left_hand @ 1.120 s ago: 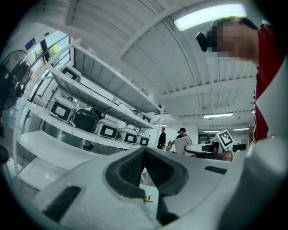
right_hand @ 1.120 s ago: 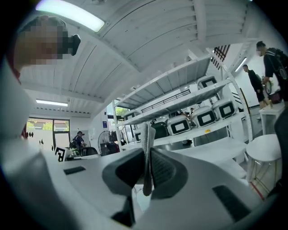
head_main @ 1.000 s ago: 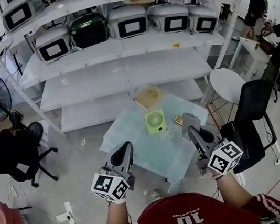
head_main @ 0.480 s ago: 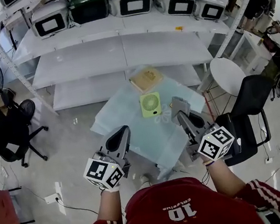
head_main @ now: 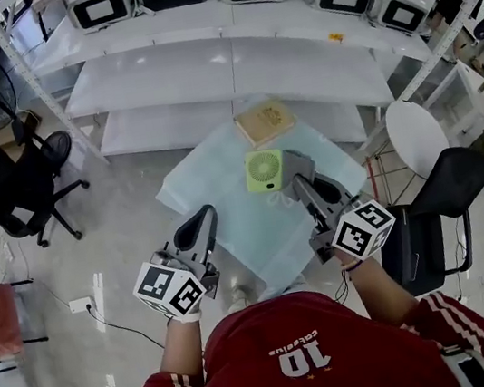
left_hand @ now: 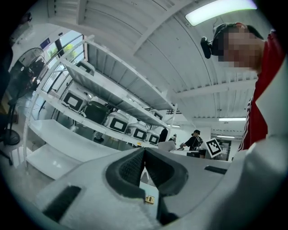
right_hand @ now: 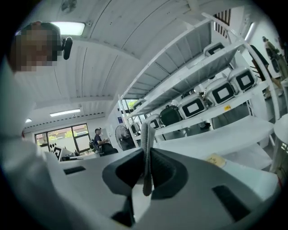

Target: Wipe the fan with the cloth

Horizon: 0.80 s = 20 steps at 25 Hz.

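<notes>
Both right gripper (head_main: pixel 306 186) jaws pinch the cloth (head_main: pixel 298 165), so sweep it lightly across the fan (head_main: pixel 264 170), bracing the fan with your closed, empty left gripper (head_main: pixel 204 218).

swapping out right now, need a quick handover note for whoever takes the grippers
Left gripper: jaws together, nothing between them, held by the near left edge of the table.
Right gripper: shut on the grey cloth, which stands up between the jaws.
Fan: small and green, on the far part of the table, with a tan box behind it. In the head view the cloth is just to the right of the fan; I cannot tell if they touch.
Done: cloth is in grip and brought up to the fan.
Left: wipe the fan.
</notes>
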### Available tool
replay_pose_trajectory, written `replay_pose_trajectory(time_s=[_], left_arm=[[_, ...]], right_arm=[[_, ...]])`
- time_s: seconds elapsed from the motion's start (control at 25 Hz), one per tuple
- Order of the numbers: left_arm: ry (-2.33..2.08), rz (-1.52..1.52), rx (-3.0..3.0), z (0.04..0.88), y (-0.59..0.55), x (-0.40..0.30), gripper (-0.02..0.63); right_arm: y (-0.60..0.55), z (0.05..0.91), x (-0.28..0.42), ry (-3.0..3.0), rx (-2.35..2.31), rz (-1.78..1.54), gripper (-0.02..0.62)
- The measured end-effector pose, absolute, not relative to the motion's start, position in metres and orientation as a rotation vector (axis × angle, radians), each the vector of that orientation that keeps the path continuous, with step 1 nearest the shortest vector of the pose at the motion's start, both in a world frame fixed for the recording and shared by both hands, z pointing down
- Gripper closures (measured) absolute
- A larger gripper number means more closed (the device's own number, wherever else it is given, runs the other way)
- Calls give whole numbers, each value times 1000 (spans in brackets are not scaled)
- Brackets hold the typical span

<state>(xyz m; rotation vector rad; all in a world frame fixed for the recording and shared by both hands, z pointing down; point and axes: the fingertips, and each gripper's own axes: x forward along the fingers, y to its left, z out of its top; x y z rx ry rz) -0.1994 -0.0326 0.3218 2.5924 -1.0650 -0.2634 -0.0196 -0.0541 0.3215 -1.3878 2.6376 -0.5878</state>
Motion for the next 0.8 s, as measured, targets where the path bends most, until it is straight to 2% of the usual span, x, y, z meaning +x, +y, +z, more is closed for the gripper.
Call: replay_pose_trajectory(time_s=[0.48, 0.8], left_arm=[[-1233, -187, 2561, 349, -73, -150, 603], [-1383, -265, 2453, 360, -99, -134, 603]], right_arm=[[-115, 386, -7, 2758, -1189, -783, 566], [-137, 448, 9, 2772, -1159, -897, 566]])
